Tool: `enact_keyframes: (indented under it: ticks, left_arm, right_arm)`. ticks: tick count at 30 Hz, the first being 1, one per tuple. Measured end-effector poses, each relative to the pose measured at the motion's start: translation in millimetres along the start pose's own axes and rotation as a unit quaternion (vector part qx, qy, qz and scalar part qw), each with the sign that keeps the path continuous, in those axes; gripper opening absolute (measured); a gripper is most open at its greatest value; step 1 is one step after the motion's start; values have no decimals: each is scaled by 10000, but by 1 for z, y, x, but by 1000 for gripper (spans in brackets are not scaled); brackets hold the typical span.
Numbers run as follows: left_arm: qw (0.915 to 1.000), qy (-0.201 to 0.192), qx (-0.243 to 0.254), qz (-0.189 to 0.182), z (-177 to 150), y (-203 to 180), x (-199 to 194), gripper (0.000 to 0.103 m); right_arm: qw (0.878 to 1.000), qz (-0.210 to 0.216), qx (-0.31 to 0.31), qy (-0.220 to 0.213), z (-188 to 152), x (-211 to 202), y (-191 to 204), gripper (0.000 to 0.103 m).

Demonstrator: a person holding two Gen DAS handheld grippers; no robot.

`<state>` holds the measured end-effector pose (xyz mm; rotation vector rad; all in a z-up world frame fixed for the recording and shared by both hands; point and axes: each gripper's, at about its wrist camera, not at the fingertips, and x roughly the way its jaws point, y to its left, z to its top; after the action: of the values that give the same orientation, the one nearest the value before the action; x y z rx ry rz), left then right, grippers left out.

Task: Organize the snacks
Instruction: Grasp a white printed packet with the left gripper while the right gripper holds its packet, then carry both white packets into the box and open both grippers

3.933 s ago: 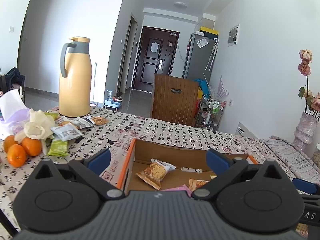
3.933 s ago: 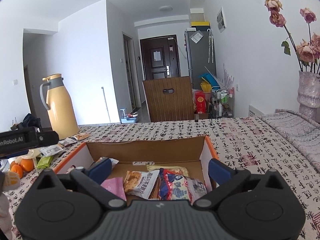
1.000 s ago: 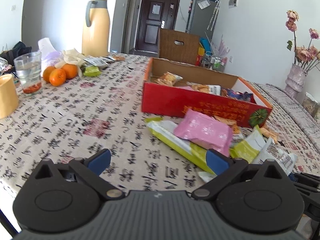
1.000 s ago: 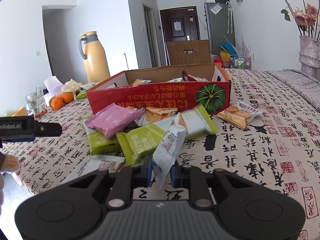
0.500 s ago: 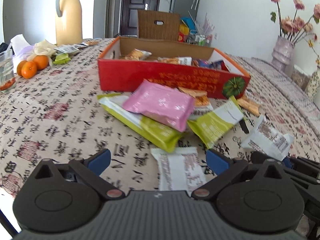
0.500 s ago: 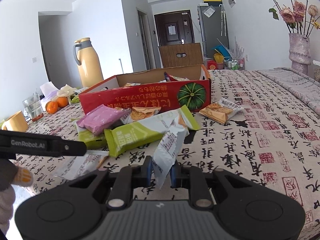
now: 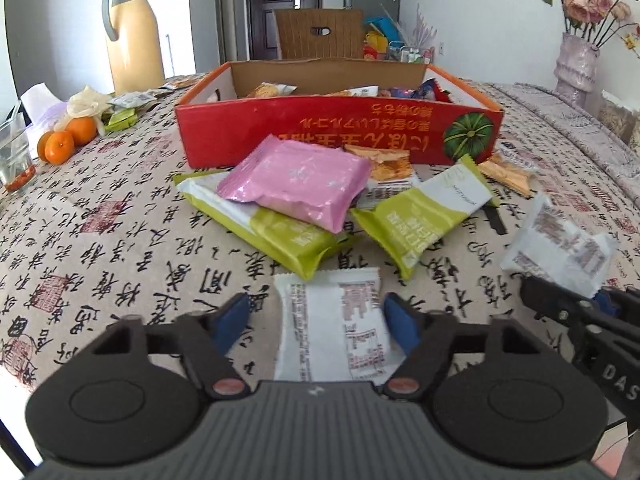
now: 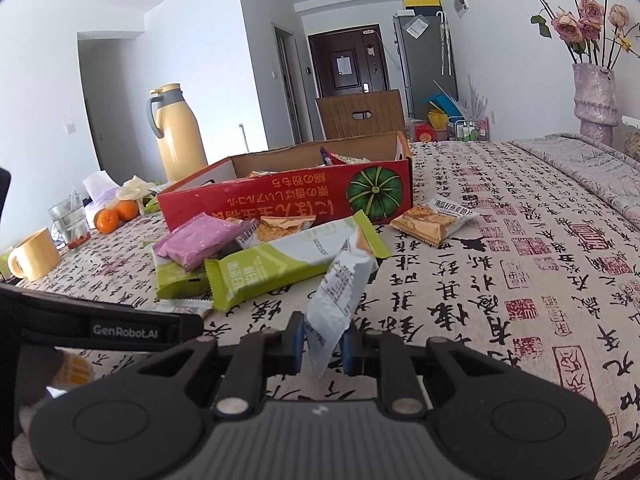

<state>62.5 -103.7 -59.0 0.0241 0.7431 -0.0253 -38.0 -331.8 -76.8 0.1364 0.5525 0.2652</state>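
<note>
A red cardboard box [image 7: 340,130] with several snacks inside stands on the table; it also shows in the right wrist view [image 8: 288,196]. In front of it lie a pink packet [image 7: 296,180], two green-and-white bars [image 7: 424,216] and orange packets. My left gripper [image 7: 318,322] is open, its jaws on either side of a flat white packet [image 7: 334,320] on the cloth. My right gripper [image 8: 322,342] is shut on another white packet [image 8: 340,288] and holds it above the table; that packet also shows in the left wrist view [image 7: 560,246].
A yellow thermos jug [image 7: 134,32], oranges [image 7: 66,138], a glass [image 7: 14,152] and loose wrappers are at the left. A yellow mug [image 8: 34,254] stands near the left edge. A vase with dried roses [image 8: 594,92] is at the right. A chair back [image 7: 318,34] is behind the box.
My left gripper has come down and forward over the white packet, and its jaws have narrowed around it. My right gripper still holds its white packet, shifted slightly.
</note>
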Motion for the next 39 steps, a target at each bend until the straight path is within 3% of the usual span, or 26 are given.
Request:
enact_keyframes:
  ticks: [1, 7, 30, 39]
  left_arm:
    - [10000, -30, 19, -23, -1, -1, -1, 54]
    - [9997, -120, -63, -181, -2, 3, -6, 42]
    - [9946, -840, -280, -543, 7, 25, -54, 42]
    - [9939, -876, -357, -576, 19, 34, -47, 42]
  right_arm:
    - [10000, 1, -5, 4, 0, 0, 0, 17]
    - [10000, -11, -40, -14, 0, -2, 4, 17]
    - [9992, -216, -261, -189, 12, -9, 14, 17]
    - [9990, -177, -338, -239, 23, -3, 20, 17]
